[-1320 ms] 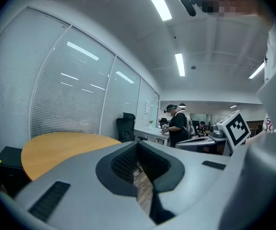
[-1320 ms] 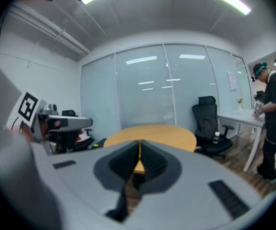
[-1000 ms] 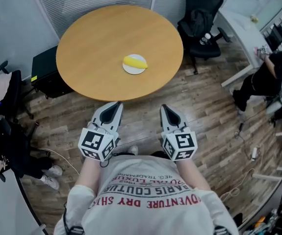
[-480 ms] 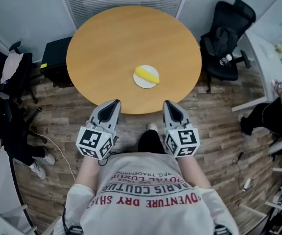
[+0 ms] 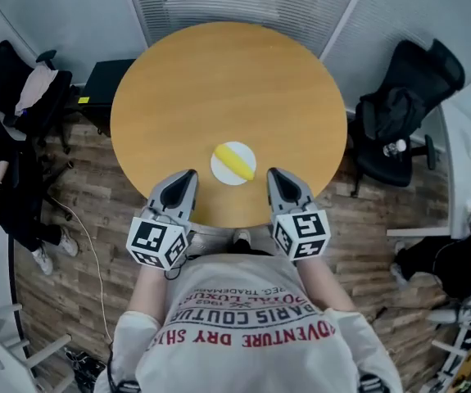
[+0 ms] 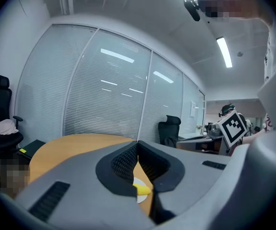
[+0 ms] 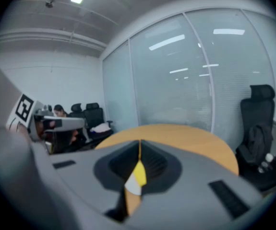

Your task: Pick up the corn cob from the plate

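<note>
Head view: corn cob (image 5: pixel 237 162) on white plate (image 5: pixel 220 160) near tabletop's (image 5: pixel 178 80) near edge; left gripper (image 5: pixel 189 173) and right gripper (image 5: pixel 271 173) over that edge, flanking the plate, apart from it.

Left gripper view: jaws pressed together, pinching nothing, cob beyond.

Right gripper view: jaws likewise together, empty.

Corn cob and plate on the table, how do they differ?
The corn cob is yellow and elongated; the plate is white and round. The corn cob lies on the plate; the plate sits flat on the table. Both are near the table's near edge, untouched.
</note>
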The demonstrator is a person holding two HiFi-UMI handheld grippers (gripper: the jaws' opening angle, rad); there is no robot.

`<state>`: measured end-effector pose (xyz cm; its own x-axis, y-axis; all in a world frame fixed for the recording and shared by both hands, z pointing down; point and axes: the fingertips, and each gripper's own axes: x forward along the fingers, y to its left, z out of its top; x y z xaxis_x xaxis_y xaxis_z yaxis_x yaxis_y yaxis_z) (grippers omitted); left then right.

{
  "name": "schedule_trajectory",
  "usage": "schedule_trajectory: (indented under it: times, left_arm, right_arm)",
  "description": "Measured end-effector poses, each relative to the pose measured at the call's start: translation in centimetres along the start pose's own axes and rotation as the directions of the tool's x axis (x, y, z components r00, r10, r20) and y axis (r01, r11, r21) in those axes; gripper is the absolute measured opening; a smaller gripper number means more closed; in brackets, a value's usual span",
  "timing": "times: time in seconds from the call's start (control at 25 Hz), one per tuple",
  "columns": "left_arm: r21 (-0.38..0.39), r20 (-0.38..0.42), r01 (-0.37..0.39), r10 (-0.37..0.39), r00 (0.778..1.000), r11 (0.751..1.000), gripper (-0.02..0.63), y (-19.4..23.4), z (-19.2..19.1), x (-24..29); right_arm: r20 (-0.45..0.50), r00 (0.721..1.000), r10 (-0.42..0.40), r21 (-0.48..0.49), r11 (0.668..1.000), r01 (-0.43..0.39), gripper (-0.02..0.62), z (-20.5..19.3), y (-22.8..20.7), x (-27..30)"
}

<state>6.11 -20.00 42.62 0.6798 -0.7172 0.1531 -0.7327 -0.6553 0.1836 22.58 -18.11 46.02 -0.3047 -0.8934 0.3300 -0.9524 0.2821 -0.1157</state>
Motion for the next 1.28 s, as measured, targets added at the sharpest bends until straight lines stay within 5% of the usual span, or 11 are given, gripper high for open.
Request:
schedule_trajectory:
  times: [0.52,0.76,1.0,1.28]
  left_arm:
    - [-0.06,-0.041,-0.167,0.165,0.985,0.984,0.035,2.5,-3.6,4.3]
    - [-0.03,-0.08,-0.176,0.173,0.982,0.984,0.035,4.5,-6.1,4.7]
    - [-0.04,-0.125,-0.197,0.191,0.974,0.98,0.035,7.3,-9.4,5.4]
    - [-0.065,-0.185,-0.217,0.202,0.962,0.974,0.035,9.6,-12.7,5.4]
  right_arm:
    - [-0.192,0.95,0.245,-0.018,0.967,-0.253,0.031,-3.9,-2.4,7.9]
    - [-0.366,0.882,0.296,-0.038,0.942,-0.332,0.035,-9.3,-0.9,11.4]
    - [-0.531,0.792,0.301,-0.01,0.932,-0.361,0.215,-15.4,-0.3,15.3]
    - [-0.625,0.733,0.266,-0.024,0.933,-0.359,0.242,-18.3,-0.1,19.0]
